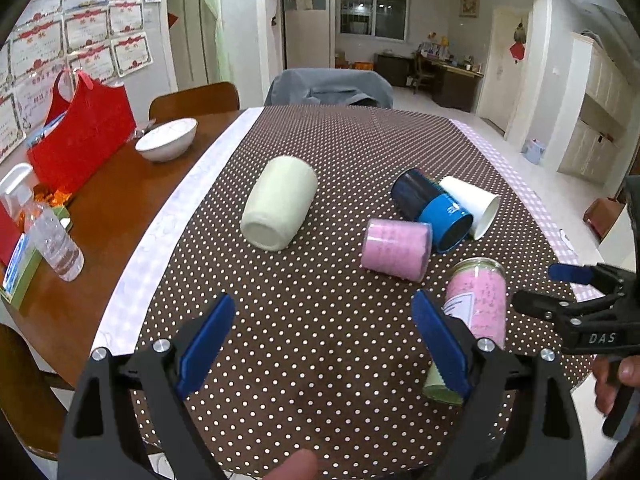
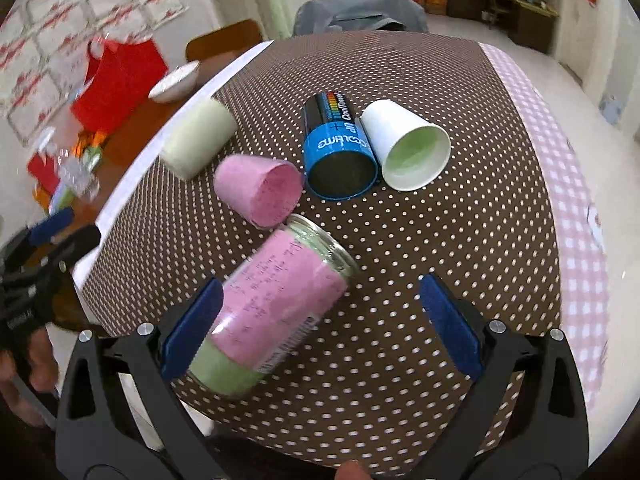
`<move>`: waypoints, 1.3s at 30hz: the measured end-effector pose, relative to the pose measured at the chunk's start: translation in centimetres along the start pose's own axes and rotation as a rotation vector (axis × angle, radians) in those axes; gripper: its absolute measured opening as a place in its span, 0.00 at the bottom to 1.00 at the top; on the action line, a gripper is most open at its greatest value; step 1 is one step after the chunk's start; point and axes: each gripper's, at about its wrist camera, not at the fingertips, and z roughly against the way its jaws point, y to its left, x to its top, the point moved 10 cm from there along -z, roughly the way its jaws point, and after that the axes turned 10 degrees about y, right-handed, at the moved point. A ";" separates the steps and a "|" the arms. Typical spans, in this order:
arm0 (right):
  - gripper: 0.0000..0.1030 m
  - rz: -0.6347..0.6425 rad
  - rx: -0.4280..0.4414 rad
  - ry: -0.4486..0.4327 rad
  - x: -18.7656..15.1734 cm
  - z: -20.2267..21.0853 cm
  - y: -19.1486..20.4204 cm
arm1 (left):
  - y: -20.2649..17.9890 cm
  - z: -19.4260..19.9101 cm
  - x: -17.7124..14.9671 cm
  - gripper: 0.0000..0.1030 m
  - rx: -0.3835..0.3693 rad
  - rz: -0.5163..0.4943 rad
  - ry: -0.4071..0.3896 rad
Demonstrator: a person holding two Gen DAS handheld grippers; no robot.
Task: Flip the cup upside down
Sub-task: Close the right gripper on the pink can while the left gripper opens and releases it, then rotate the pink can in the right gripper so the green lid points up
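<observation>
Five cups lie on their sides on the dotted tablecloth; the right wrist view alone shows the glass jar cup entire, pink-wrapped over green, near the table's front edge. The left view hides its base behind a finger. Left gripper and right gripper: jaws apart, empty.
</observation>
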 end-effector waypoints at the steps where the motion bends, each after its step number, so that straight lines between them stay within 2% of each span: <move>1: 0.94 0.042 -0.004 0.010 0.1 -0.1 0.2 | 0.1 -0.1 -0.2 0.86 0.001 0.006 0.005; 5: 0.94 0.252 0.015 0.050 0.1 -0.4 1.7 | 0.3 -0.5 -0.9 0.86 0.026 0.011 0.023; 8: 0.94 0.492 0.001 0.063 -0.2 -0.2 4.0 | 0.4 -0.7 -1.6 0.86 0.050 0.010 0.044; 11: 0.94 0.781 0.004 0.090 -1.5 -0.3 6.7 | 0.5 -0.6 -2.2 0.86 0.069 0.018 0.058; 16: 0.94 1.270 -0.042 0.134 -5.0 -1.0 9.4 | 0.6 -0.2 -3.3 0.86 0.097 0.040 0.080; 22: 0.94 1.611 -0.079 0.201 -7.1 -2.1 10.1 | 1.2 -0.3 -4.7 0.86 0.125 0.072 0.114; 25: 0.93 1.733 -0.103 0.249 -8.0 -2.9 9.7 | 1.9 -0.5 -5.4 0.86 0.135 0.095 0.132; 30: 0.84 1.879 -0.155 0.322 -9.0 -4.2 9.3 | 2.3 -1.2 -6.3 0.86 0.129 0.119 0.160; 33: 0.83 1.924 -0.162 0.340 -9.7 -4.9 9.8 | 2.4 -1.5 -6.6 0.86 0.122 0.127 0.168; 35: 0.78 1.940 -0.166 0.355 -10.2 -5.4 10.1 | 2.6 -1.7 -6.7 0.86 0.121 0.130 0.171; 39: 0.75 1.902 -0.193 0.356 -9.9 -6.5 10.3 | 2.9 -2.0 -7.1 0.86 0.117 0.136 0.179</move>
